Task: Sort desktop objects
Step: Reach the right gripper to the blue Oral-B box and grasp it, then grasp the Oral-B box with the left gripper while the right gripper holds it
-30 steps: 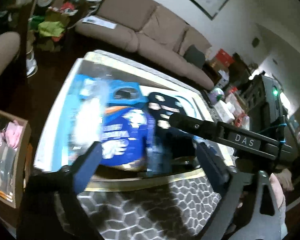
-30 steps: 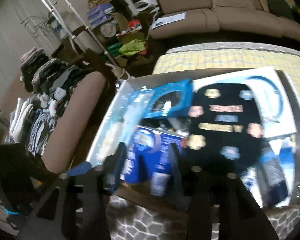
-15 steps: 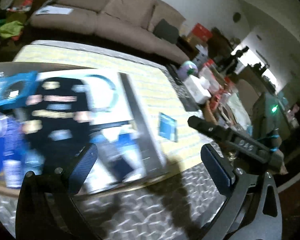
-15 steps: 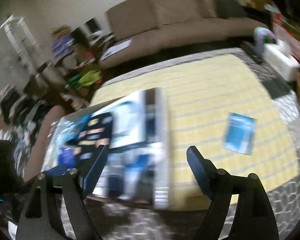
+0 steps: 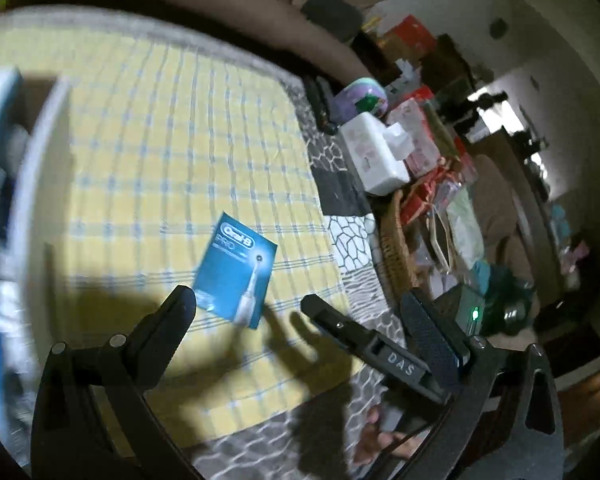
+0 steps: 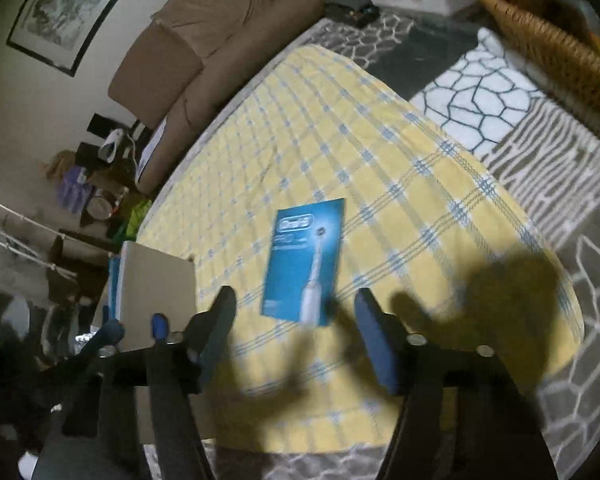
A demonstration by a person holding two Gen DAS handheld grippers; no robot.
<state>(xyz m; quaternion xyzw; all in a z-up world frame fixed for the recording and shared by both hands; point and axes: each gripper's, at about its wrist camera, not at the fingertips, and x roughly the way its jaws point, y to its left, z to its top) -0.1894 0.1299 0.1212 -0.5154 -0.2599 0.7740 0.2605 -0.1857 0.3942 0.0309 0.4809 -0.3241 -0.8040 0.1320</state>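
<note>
Left tongs (image 5: 300, 308): released, nothing between them. Right tongs (image 6: 296, 308): closing, gap bare, bar lettered "DAS" in the left view. Booklet (image 6: 305, 261): blue, marked "Oral-B PRO", toothbrush pictured; flat on the yellow checked cloth (image 6: 340, 140), just beyond both tongs. Cardboard box (image 6: 156, 280): left of the booklet. Left view only: white container (image 5: 374, 152), right of the booklet, off the cloth. Right view only: framed picture (image 6: 66, 8).

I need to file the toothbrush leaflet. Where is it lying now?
The blue Oral-B leaflet lies flat on the yellow checked cloth, alone, just ahead of both grippers, with the cardboard box to its left in the right wrist view.
</note>
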